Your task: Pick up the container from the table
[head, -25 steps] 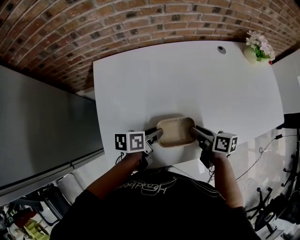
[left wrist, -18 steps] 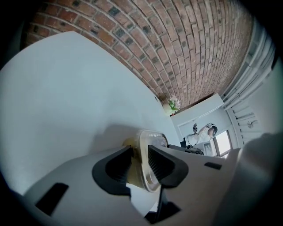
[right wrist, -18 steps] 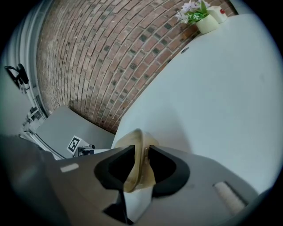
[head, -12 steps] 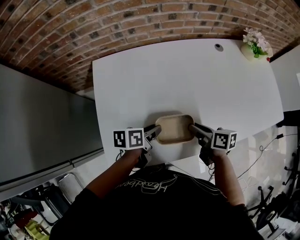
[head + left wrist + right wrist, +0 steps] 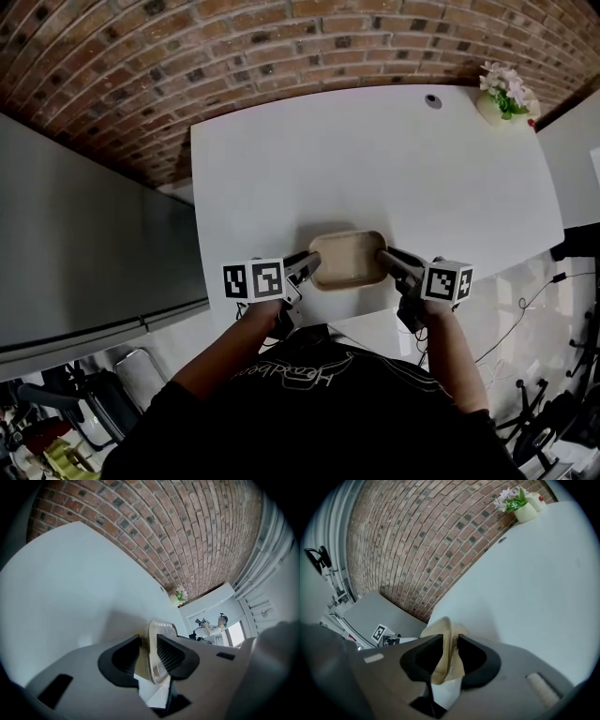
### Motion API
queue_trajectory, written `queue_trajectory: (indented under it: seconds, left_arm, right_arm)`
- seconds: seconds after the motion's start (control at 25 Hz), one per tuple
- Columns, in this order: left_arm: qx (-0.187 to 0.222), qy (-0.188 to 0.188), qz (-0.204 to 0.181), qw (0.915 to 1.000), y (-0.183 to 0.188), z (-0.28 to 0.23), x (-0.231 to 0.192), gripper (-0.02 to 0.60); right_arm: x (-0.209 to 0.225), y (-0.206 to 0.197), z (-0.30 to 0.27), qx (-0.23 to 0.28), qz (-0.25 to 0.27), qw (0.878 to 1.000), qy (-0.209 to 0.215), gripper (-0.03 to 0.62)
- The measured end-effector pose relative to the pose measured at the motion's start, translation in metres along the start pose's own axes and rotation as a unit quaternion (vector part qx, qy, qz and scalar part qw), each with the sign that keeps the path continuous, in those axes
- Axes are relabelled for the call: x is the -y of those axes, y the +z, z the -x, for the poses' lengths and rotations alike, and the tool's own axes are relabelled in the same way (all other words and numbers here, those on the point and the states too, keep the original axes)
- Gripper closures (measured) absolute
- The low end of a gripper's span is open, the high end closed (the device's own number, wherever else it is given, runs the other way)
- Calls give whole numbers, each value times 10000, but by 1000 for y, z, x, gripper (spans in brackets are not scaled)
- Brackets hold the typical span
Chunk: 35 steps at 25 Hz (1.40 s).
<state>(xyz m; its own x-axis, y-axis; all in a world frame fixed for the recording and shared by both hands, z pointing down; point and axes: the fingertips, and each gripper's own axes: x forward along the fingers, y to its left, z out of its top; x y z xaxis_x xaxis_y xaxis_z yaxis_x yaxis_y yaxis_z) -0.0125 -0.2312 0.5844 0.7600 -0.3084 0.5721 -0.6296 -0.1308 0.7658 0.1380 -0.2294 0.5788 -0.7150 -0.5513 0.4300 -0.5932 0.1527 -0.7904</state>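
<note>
The container is a shallow beige tray with rounded corners, near the front edge of the white table. My left gripper is shut on its left end, and my right gripper is shut on its right end. In the left gripper view the container's rim stands pinched between the dark pads of the left gripper. The right gripper view shows the right gripper clamped on the beige rim. I cannot tell whether the base is off the table.
A small pot of flowers stands at the table's far right corner, with a round cable hole beside it. A grey surface lies to the left and brickwork behind. A person stands far off.
Both grippers stay at the container's two ends. The picture has shifted a little; nothing else has visibly moved.
</note>
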Motion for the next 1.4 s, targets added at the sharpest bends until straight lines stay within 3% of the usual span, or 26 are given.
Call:
queue_trajectory:
  seconds: [0.56,0.72,1.12,1.4]
  left_arm:
    - [527,-203,-276,9980,-8,30,54,462]
    - [758,-306,-297,9962,-10,44,75,462]
    - [1313,-412,-701,9880,-29,85,122,462]
    - [1629,-569,-1143,9783,-51,112,162,460]
  right_arm:
    - [-47,18,52,395,751,9962,188,487]
    - [-72,26,69,584,732,9948,399,487]
    - [-118,21,115,1016,1331,9843,552,487]
    - [-151,7,161,1429,1548,9736,879,485]
